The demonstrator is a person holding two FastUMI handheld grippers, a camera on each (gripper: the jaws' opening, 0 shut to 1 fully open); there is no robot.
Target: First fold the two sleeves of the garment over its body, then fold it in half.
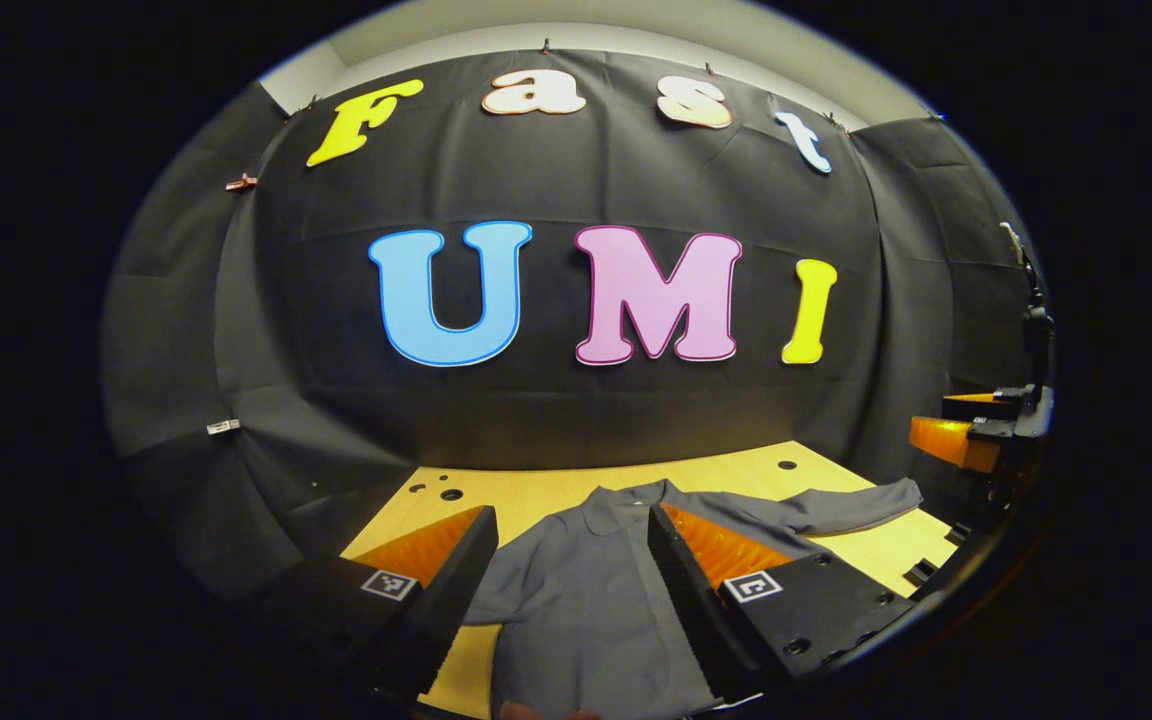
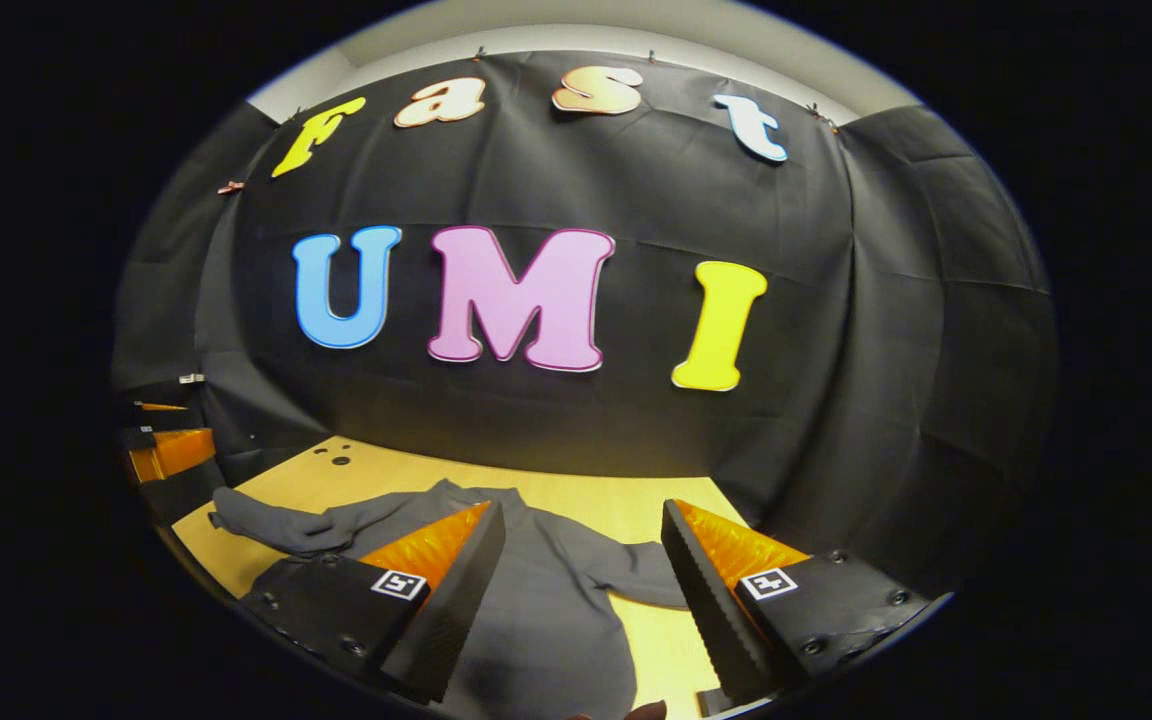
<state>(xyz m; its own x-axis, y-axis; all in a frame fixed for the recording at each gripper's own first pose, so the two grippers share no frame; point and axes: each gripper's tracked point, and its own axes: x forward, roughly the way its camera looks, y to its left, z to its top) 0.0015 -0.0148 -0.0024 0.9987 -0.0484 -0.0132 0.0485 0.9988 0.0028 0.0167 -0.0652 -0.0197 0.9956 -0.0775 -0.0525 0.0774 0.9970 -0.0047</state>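
A grey collared garment (image 1: 576,590) lies face up on the wooden table (image 1: 556,488), collar toward the booth wall. In the left gripper view one sleeve (image 1: 856,505) stretches out to the right. My left gripper (image 1: 571,520) hovers open above the garment's chest, holding nothing. In the right gripper view the garment (image 2: 546,600) has one sleeve (image 2: 266,525) spread to the left and the other sleeve (image 2: 651,585) lying short on the right. My right gripper (image 2: 581,515) is open over the body, nothing between its fingers.
The right gripper (image 1: 976,430) shows at the right edge of the left gripper view, beyond the table. The left gripper (image 2: 166,445) shows at the left edge of the right gripper view. Small holes (image 1: 451,494) mark the table's far left corner. The black cloth wall stands close behind the table.
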